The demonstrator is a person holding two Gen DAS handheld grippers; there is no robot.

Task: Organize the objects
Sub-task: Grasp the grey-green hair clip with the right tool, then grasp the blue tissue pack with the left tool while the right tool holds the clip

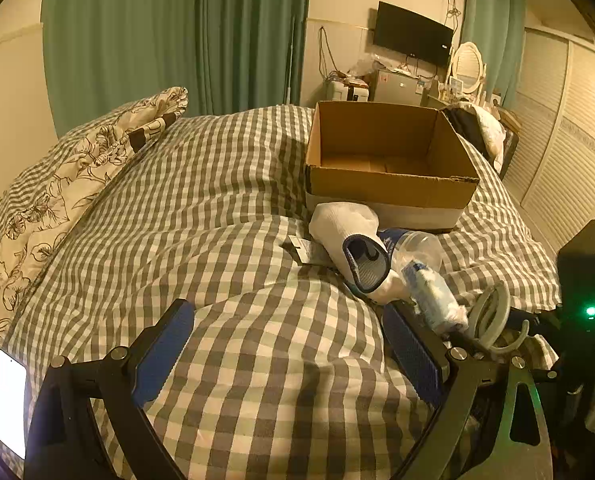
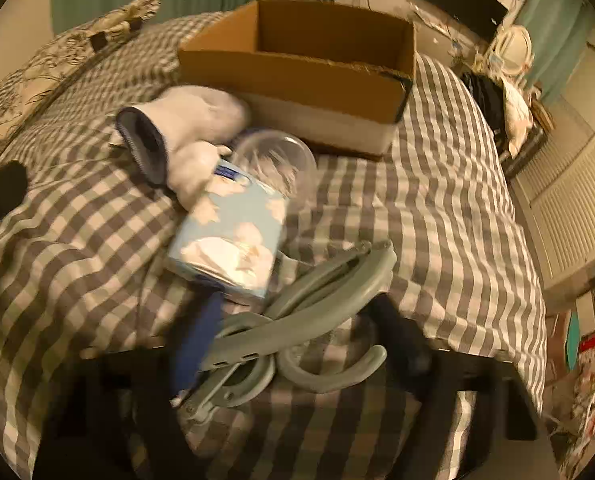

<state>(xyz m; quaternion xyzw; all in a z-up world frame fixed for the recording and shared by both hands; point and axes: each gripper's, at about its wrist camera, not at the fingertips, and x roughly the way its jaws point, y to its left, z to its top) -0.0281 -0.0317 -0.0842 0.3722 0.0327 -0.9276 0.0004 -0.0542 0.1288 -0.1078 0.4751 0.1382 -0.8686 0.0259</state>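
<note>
Cardboard box bare inside, right view: grey hangers

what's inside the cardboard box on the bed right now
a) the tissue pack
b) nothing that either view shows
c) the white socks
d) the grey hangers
b: the cardboard box shows only bare cardboard inside, as far as both views reach, while the white socks, tissue pack and grey hangers all lie on the checked blanket in front of it.
</note>
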